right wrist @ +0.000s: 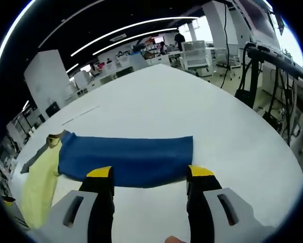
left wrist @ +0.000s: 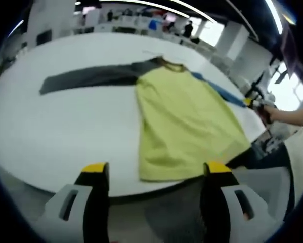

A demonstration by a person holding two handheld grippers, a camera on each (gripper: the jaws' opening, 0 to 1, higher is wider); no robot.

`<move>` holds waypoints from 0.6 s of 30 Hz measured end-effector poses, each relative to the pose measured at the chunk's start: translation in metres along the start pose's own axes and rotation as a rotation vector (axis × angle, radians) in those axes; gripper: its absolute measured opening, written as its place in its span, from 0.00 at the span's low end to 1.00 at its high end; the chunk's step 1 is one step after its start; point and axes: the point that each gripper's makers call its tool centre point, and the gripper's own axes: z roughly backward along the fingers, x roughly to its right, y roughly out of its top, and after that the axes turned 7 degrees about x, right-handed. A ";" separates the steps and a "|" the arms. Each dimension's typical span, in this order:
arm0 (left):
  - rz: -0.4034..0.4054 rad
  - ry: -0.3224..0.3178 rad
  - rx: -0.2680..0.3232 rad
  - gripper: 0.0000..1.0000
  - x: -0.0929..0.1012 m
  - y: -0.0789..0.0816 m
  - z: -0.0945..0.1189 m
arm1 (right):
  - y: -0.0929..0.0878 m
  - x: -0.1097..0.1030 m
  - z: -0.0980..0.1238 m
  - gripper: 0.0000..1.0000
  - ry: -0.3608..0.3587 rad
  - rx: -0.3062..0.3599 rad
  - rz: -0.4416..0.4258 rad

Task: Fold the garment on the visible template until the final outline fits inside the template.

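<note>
A long-sleeved shirt lies flat on the white table [left wrist: 65, 131]. Its yellow-green body [left wrist: 184, 121] runs toward me, with the hem near the table's front edge. A grey sleeve [left wrist: 90, 78] stretches out to the left and a blue sleeve [left wrist: 219, 91] to the right. My left gripper [left wrist: 156, 169] stands open just off the hem, holding nothing. In the right gripper view the blue sleeve [right wrist: 126, 159] lies spread flat, with the yellow-green body [right wrist: 40, 185] at its left. My right gripper [right wrist: 149, 173] is open at the sleeve's near edge. It also appears as the right gripper [left wrist: 255, 104], at the cuff end.
The table's rounded edge [left wrist: 121, 191] is close in front of the left gripper, with floor and a person's legs [left wrist: 272, 167] below. Metal stands [right wrist: 272, 76] rise beyond the table's right side. Desks and people fill the far office background [right wrist: 156, 48].
</note>
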 end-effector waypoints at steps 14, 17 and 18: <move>-0.019 0.007 -0.023 0.72 0.002 -0.003 0.001 | -0.002 0.023 -0.009 0.55 -0.062 0.001 -0.084; -0.027 0.010 -0.028 0.71 0.003 -0.004 0.001 | -0.002 0.023 -0.015 0.50 -0.049 -0.003 -0.106; -0.030 0.011 -0.029 0.71 0.003 -0.005 0.001 | 0.000 0.023 -0.019 0.48 -0.040 -0.002 -0.114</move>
